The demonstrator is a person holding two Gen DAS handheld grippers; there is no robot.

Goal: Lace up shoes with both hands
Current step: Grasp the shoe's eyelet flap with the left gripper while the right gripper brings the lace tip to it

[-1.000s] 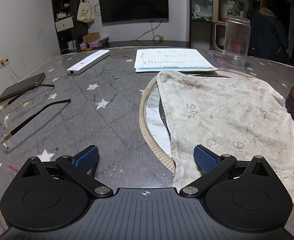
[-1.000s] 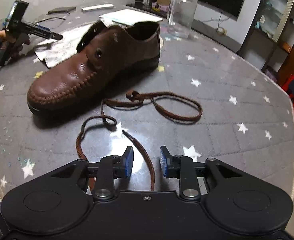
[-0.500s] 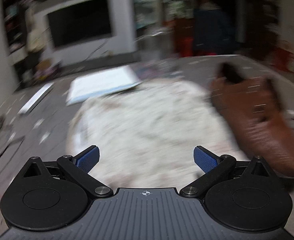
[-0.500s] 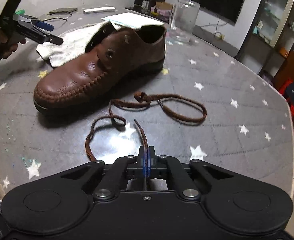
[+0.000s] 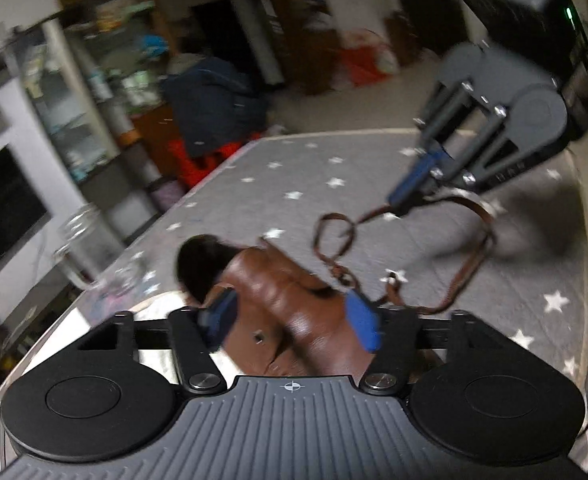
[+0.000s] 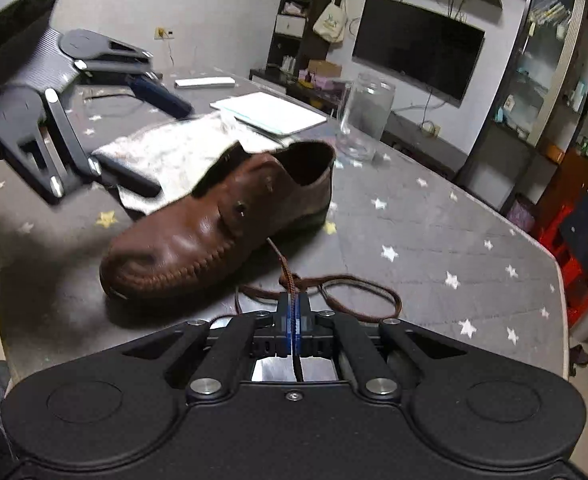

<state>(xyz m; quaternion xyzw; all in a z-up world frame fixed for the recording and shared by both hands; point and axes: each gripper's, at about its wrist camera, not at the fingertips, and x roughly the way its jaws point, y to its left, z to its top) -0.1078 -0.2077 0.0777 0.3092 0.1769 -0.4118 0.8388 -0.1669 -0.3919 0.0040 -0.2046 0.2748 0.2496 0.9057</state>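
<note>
A brown leather shoe lies on the star-patterned table, toe toward me, its eyelets bare. A brown lace loops loose on the table beside it. My right gripper is shut on one end of the lace, just above the table; the left wrist view shows it holding the lace lifted. My left gripper hovers over the cloth beside the shoe's heel end, its jaws closing with nothing pressed between them. In the blurred left wrist view the shoe shows beyond that gripper.
A stained white cloth lies behind the shoe. Farther back stand a glass jar, a stack of paper and a white bar. The table's edge runs along the right, with red stools beyond.
My left gripper swung from the cloth toward the shoe, rolling as it went, and its jaws narrowed. My right gripper shut on the lace end and rose a little.
</note>
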